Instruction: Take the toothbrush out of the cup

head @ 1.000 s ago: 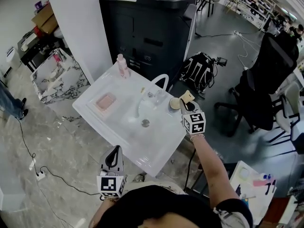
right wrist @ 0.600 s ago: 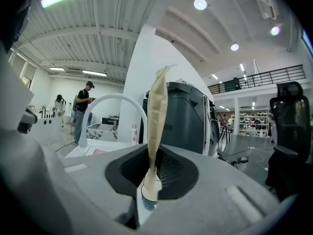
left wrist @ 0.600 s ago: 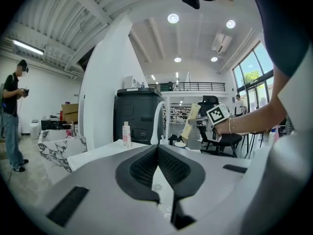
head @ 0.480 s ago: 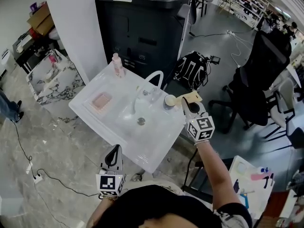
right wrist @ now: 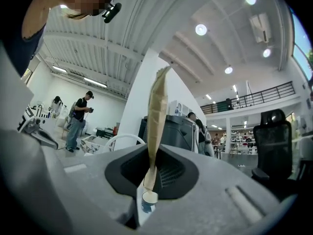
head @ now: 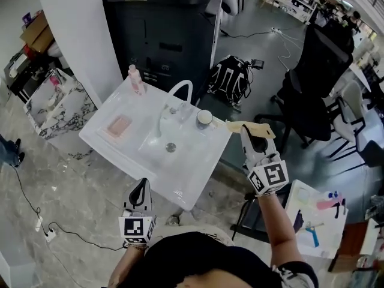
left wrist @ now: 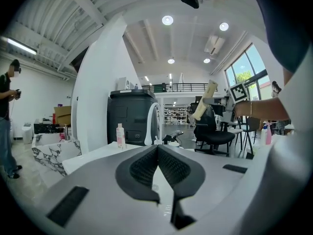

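Observation:
My right gripper [head: 248,131] is shut on a cream-coloured toothbrush [head: 265,129], which it holds in the air past the right edge of the white sink unit [head: 192,173]. The cup [head: 204,119] stands on the sink's right rim, apart from the brush. In the right gripper view the toothbrush [right wrist: 157,116] rises upright between the pads, and the cup [right wrist: 148,200] shows far below the right gripper [right wrist: 151,176]. At the sink's near side my left gripper [head: 140,191] is shut and holds nothing; the left gripper [left wrist: 157,150] has its pads touching.
A white arched faucet [head: 180,92] stands just left of the cup. A pink bottle [head: 136,78] and a pink soap dish [head: 118,125] sit on the sink's left part. A black cabinet [head: 162,29], a backpack [head: 231,77] and an office chair [head: 312,95] stand beyond.
My right gripper has risen and moved right with the toothbrush, from beside the cup to clear of the sink's edge. The left gripper has stayed in place.

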`<state>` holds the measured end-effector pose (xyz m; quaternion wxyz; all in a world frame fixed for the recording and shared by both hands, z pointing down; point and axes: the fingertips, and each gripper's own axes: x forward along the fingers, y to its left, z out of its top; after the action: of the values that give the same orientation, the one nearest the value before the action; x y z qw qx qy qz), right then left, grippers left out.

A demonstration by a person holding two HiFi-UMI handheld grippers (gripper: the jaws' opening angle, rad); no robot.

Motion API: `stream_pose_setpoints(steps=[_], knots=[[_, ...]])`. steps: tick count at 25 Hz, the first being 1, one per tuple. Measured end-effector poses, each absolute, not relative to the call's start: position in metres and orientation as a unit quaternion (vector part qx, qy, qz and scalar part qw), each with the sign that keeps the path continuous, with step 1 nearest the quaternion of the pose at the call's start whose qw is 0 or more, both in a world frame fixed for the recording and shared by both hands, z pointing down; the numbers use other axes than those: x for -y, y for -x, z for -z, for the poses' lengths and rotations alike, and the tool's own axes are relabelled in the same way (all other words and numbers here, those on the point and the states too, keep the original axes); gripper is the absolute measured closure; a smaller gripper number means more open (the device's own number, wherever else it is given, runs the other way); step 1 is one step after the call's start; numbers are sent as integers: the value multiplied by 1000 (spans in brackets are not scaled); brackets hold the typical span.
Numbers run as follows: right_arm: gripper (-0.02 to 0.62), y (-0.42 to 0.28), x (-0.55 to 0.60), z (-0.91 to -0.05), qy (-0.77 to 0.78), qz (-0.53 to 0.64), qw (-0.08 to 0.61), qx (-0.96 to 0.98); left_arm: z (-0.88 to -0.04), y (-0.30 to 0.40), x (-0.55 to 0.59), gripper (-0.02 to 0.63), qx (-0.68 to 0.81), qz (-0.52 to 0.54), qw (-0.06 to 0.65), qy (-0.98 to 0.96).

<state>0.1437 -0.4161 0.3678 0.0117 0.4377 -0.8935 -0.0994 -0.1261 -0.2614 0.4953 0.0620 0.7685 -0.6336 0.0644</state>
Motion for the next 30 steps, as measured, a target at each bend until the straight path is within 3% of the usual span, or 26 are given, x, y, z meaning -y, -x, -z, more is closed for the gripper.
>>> stream_pose_setpoints(steps=[11,16,21,30], knots=[[563,-154,314,-333,-497,170,-1,851,-469,117,284,604,606,-53,18,-793],[562,-134,294,-358,-516,139,-19,845,-462,108,288,604,593,-48,12,-804],[562,-140,289,-418,-533,89,31,841,-454,106,288,604,592,-39,5,-805],[561,-145,288,-464,-555,25,46,830,-458,122,281,604,609,-47,9,-792]])
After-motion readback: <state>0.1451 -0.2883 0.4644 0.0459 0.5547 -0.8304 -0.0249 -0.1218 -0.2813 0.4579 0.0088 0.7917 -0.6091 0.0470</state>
